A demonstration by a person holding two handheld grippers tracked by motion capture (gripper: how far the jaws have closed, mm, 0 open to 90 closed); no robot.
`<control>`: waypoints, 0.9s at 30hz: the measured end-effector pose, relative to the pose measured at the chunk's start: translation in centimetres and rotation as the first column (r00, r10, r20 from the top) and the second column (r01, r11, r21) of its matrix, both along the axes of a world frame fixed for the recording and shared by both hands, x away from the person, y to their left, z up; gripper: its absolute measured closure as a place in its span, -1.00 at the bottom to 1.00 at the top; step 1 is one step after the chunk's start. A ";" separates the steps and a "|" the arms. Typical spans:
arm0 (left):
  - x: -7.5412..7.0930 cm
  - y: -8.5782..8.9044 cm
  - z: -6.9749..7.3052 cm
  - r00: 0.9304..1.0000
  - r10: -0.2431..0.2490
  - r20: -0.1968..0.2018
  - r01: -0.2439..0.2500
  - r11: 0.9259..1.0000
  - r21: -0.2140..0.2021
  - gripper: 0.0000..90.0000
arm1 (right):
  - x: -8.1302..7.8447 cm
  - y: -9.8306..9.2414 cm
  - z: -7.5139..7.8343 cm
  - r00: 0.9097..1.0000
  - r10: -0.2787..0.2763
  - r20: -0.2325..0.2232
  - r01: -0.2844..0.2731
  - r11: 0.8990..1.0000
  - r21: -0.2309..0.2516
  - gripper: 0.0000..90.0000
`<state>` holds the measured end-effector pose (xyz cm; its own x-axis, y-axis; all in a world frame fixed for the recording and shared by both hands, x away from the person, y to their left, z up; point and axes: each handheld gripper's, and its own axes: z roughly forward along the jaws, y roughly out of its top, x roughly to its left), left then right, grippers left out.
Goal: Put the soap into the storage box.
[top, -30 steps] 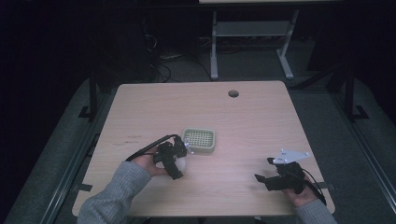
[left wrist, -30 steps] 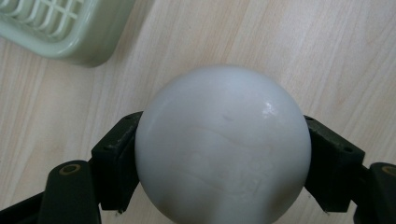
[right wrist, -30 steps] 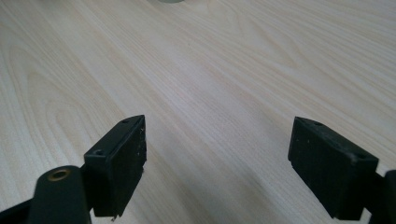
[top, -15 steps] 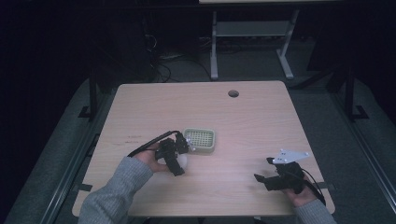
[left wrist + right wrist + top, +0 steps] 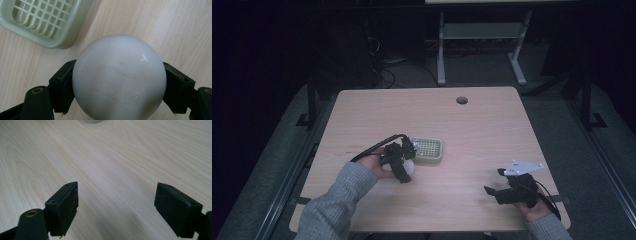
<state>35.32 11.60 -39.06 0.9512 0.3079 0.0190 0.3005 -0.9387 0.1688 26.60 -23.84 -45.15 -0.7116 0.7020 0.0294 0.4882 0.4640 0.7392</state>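
left hand-held gripper [image 5: 408,161] clamps a white ball [image 5: 119,78] just above the worktop [image 5: 472,130], the pale green grid tray [image 5: 42,20] at its 11 o'clock apparently its destination, while the right hand-held gripper [image 5: 117,207] idles, jaws wide and empty.

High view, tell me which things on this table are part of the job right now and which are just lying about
In the job:
- white ball, clamped in the left gripper
- green grid tray, right beside the ball

Not in use:
- right gripper, open with nothing between its jaws, near the table's front right corner
- round cable hole at the table's far edge
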 end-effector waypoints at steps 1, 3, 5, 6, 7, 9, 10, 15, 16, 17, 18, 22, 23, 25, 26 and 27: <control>0.1 0.0 0.0 1.000 0.000 0.004 0.000 1.000 0.000 -0.49 | 0.0 0.0 0.0 1.000 0.001 0.001 -0.001 1.000 0.000 -0.58; 0.3 0.0 0.1 1.000 -0.001 0.002 0.001 1.000 0.003 -0.49 | 0.0 0.0 0.0 1.000 0.000 -0.001 0.000 1.000 0.000 -0.58; 0.4 -0.1 0.2 1.000 0.001 0.004 -0.001 1.000 0.002 -0.49 | 0.0 0.0 0.0 1.000 0.001 0.001 -0.001 1.000 0.000 -0.58; 0.5 -0.1 0.2 1.000 0.000 0.004 0.000 1.000 0.004 -0.49 | 0.0 0.0 0.0 1.000 0.001 0.001 -0.001 1.000 0.000 -0.58; 0.5 -0.1 0.3 1.000 -0.001 0.003 0.001 1.000 0.006 -0.49 | 0.0 0.0 0.0 1.000 0.001 0.002 -0.001 1.000 0.000 -0.58; 0.6 -0.2 0.4 1.000 0.001 0.009 -0.001 1.000 0.005 -0.49 | 0.0 0.0 0.0 1.000 0.001 0.003 -0.001 1.000 -0.003 -0.58; 0.6 -0.2 0.5 1.000 0.003 0.010 -0.003 1.000 0.002 -0.49 | 0.0 0.0 0.1 1.000 0.000 0.003 0.000 1.000 -0.001 -0.58; 0.9 -0.2 0.6 1.000 0.003 0.009 -0.003 1.000 0.007 -0.49 | 0.0 0.0 0.1 1.000 0.001 0.004 -0.001 1.000 -0.001 -0.58; 1.1 -0.1 0.7 1.000 0.003 0.007 -0.003 1.000 0.007 -0.49 | 0.0 0.0 0.1 1.000 0.000 0.005 0.000 1.000 -0.002 -0.58; 1.1 -0.1 0.7 1.000 0.003 0.007 -0.003 1.000 0.007 -0.49 | 0.0 0.0 0.1 1.000 0.000 0.005 0.000 1.000 -0.001 -0.58; 1.2 -0.2 0.7 1.000 0.006 0.007 -0.006 1.000 0.011 -0.49 | 0.0 0.0 0.1 1.000 0.000 0.005 0.000 1.000 -0.001 -0.58; 1.5 -0.3 0.9 1.000 0.011 0.009 -0.011 1.000 0.012 -0.49 | 0.0 0.0 0.1 1.000 -0.004 0.004 0.004 1.000 0.004 -0.58; 1.6 -0.3 1.0 1.000 0.012 0.008 -0.013 1.000 0.013 -0.49 | 0.0 0.0 0.1 1.000 -0.005 0.003 0.005 1.000 0.004 -0.58; 1.7 -0.4 1.1 1.000 0.012 0.010 -0.012 1.000 0.016 -0.49 | 0.0 0.0 0.1 1.000 -0.002 0.006 0.002 1.000 0.003 -0.58; 1.8 -0.4 1.1 1.000 0.014 0.009 -0.014 1.000 0.014 -0.49 | 0.0 0.0 0.1 1.000 0.000 0.007 0.000 1.000 0.002 -0.58; 2.1 -0.5 1.3 1.000 0.015 0.010 -0.015 1.000 0.014 -0.49 | 0.0 0.0 0.1 1.000 0.001 0.008 -0.001 1.000 0.001 -0.58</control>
